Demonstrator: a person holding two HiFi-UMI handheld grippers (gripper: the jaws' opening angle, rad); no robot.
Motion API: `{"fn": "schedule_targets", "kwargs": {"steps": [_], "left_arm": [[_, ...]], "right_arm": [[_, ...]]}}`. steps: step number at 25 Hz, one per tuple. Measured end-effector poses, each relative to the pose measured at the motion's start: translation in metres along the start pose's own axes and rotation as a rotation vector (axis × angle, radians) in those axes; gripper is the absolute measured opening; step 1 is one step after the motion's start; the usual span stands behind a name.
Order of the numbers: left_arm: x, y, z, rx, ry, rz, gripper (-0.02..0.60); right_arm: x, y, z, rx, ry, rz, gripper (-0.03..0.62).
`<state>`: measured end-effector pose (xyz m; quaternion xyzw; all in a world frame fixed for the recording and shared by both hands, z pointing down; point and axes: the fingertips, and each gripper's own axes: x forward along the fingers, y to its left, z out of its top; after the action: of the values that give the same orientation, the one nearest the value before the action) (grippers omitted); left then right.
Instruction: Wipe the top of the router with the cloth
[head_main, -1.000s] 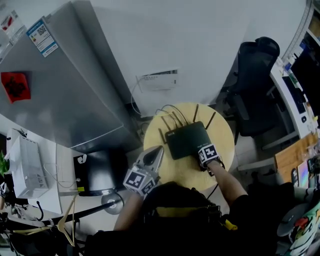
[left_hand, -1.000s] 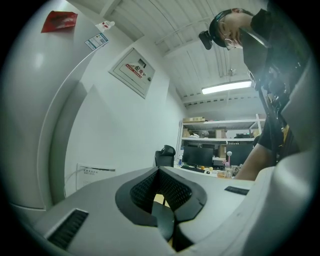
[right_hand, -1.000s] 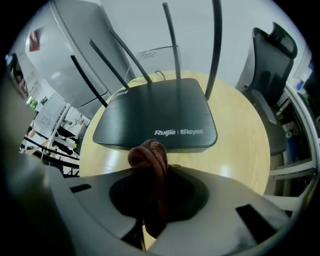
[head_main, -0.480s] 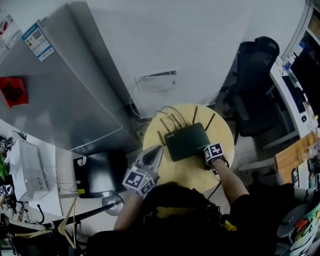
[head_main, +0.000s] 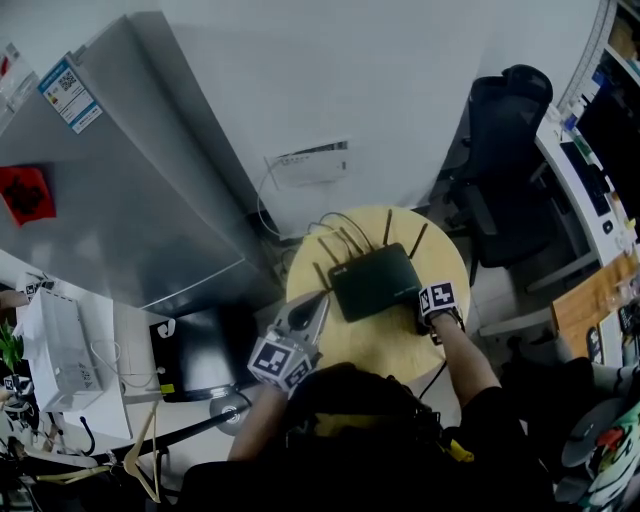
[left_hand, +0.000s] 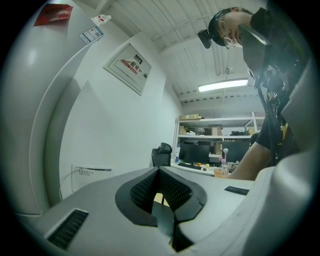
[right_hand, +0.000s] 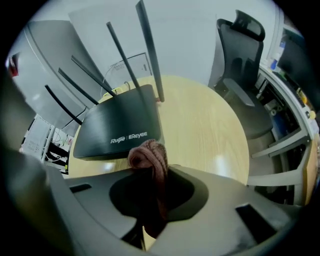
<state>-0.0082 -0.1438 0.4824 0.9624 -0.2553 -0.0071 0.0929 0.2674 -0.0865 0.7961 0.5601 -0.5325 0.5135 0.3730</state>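
The black router (head_main: 375, 282) lies on the round wooden table (head_main: 390, 350) with several antennas (head_main: 388, 226) sticking up at its far edge. My right gripper (head_main: 424, 299) sits at the router's near right corner, shut on a bunched pinkish-brown cloth (right_hand: 149, 155). In the right gripper view the cloth hangs between the jaws of that gripper (right_hand: 152, 167), just in front of the router (right_hand: 120, 127) and off its top. My left gripper (head_main: 319, 299) rests at the table's left edge, beside the router, jaws together. The left gripper (left_hand: 161, 172) holds nothing and looks out at the room.
A black office chair (head_main: 505, 170) stands right of the table. A grey cabinet (head_main: 120, 200) fills the left. A white wall box (head_main: 310, 163) and cables (head_main: 335, 225) lie behind the router. A desk with monitors (head_main: 600, 150) runs along the right edge.
My right gripper has slid to the right with the cloth, from the router's near edge to its right corner. The left gripper has stayed put.
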Motion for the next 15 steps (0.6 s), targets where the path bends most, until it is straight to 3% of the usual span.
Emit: {"fn": "schedule_targets", "kwargs": {"steps": [9,15], "left_arm": [[0.01,-0.014,0.002,0.021,0.0,-0.035,-0.006],[0.012,-0.02,0.0,0.032,0.007,0.003,-0.006]], "right_arm": [[-0.015,-0.028,0.0,0.124,-0.114,0.01,0.061],[-0.042,-0.03,0.012,0.192,-0.296,0.089,0.061]]}}
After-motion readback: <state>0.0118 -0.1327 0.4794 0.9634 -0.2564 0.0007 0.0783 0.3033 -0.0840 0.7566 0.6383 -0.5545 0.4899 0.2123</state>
